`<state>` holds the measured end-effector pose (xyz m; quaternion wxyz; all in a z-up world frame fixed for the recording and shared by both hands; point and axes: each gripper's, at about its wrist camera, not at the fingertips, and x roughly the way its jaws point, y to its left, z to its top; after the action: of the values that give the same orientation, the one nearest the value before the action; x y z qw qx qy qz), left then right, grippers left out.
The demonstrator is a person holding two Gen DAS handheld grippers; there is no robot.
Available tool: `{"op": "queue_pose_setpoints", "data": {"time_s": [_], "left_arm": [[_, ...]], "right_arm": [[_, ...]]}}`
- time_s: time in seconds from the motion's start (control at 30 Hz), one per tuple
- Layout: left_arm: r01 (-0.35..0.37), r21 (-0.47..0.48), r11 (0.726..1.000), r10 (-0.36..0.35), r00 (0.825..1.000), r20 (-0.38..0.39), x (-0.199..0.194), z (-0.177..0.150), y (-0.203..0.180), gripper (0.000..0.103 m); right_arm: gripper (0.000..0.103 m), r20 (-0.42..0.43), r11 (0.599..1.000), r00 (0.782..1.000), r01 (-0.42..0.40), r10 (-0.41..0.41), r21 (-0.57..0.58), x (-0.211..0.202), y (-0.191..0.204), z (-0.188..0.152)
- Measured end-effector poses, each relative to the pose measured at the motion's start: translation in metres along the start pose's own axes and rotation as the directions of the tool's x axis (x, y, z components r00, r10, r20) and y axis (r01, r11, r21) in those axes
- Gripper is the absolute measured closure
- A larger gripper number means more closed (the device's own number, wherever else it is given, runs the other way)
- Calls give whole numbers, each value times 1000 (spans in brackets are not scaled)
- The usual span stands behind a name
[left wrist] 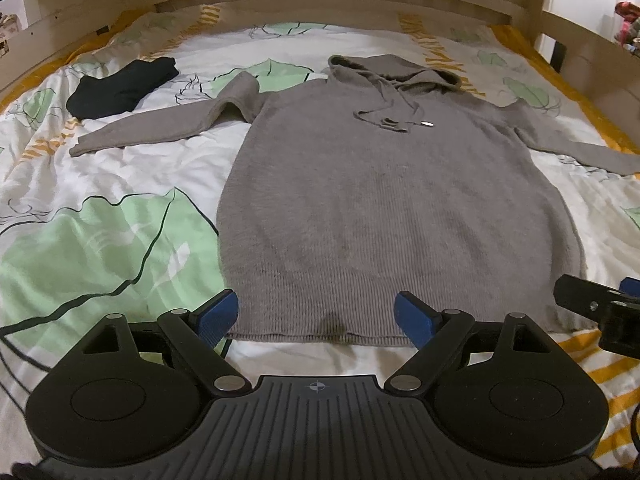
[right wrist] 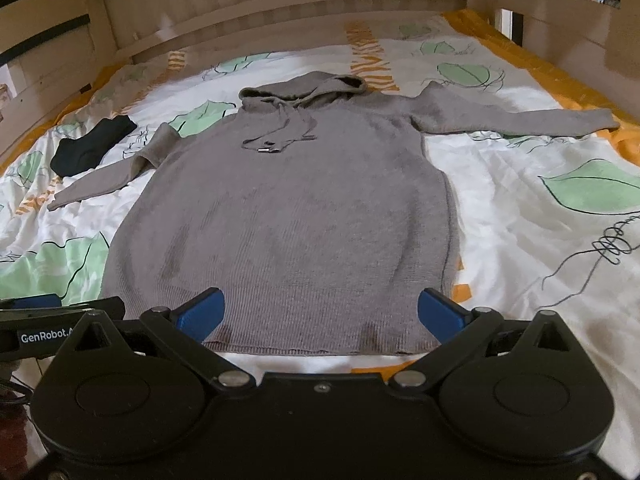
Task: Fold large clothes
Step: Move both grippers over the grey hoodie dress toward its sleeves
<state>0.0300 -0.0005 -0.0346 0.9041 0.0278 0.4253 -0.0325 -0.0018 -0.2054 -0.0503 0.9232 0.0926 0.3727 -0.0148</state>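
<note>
Bed (left wrist: 120, 240) first: hoodie (left wrist: 360, 200) spread flat, sleeves out, ready for folding. Left gripper (left wrist: 316, 316) and right gripper (right wrist: 320, 314) both gaping, empty, hovering over hem for a grab.

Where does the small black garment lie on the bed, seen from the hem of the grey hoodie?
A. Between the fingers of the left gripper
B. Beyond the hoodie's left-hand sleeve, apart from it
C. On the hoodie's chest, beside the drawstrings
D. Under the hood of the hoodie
B: the black garment lies on the bedsheet past the left-hand sleeve of the grey hoodie, with sheet showing between them.
</note>
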Motion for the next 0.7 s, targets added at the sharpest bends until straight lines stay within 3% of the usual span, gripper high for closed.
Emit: {"op": "queue_pose_setpoints", "data": {"time_s": [0.2,0.33,0.57,0.7], "left_arm": [[24,-17,1000,-24,1000,-12,14,7,4,18],[78,-38,996,-78,997,-11,24,16,9,18],[207,-64,976,-206,978,21,43,43,19,18],[205,-27,978,-205,978,32,52,67,13,17]], "right_arm": [[1,-27,999,1000,14,-15,-32,16,0,8],[1,-58,999,998,6,-9,-48,30,-1,14],[1,-107,997,992,-75,72,-22,52,-8,34],[1,-129,994,986,-110,108,-4,65,-17,57]]}}
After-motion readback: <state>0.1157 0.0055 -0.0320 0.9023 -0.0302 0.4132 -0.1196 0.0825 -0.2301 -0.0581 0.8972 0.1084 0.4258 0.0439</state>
